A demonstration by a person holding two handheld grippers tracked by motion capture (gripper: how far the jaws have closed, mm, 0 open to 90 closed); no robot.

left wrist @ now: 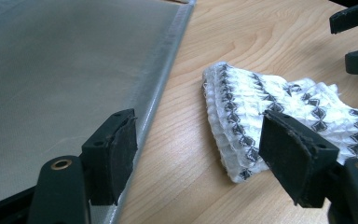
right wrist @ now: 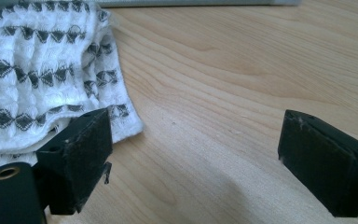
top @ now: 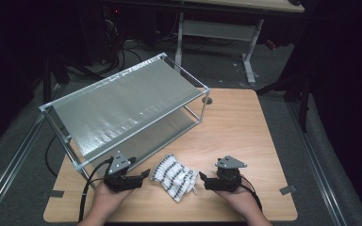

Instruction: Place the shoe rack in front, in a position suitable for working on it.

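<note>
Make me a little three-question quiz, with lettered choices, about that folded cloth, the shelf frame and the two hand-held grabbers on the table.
1. Where does the cloth lie?
A. on top of the shelf
B. on the table between the two grippers
C. on the floor

2. What colours is the cloth?
A. white with dark diamond rows
B. plain red
C. blue and yellow checks

3. How do the fingers of both grippers stand?
A. both shut on the cloth
B. one shut, one open
C. both open, holding nothing

Answers:
1 B: the high view shows it on the wooden table, between the left gripper and the right gripper, in front of the shelf.
2 A: the left gripper view shows a white weave with dark diamonds.
3 C: each gripper view shows its own fingers spread apart with only table or cloth behind them.
</note>
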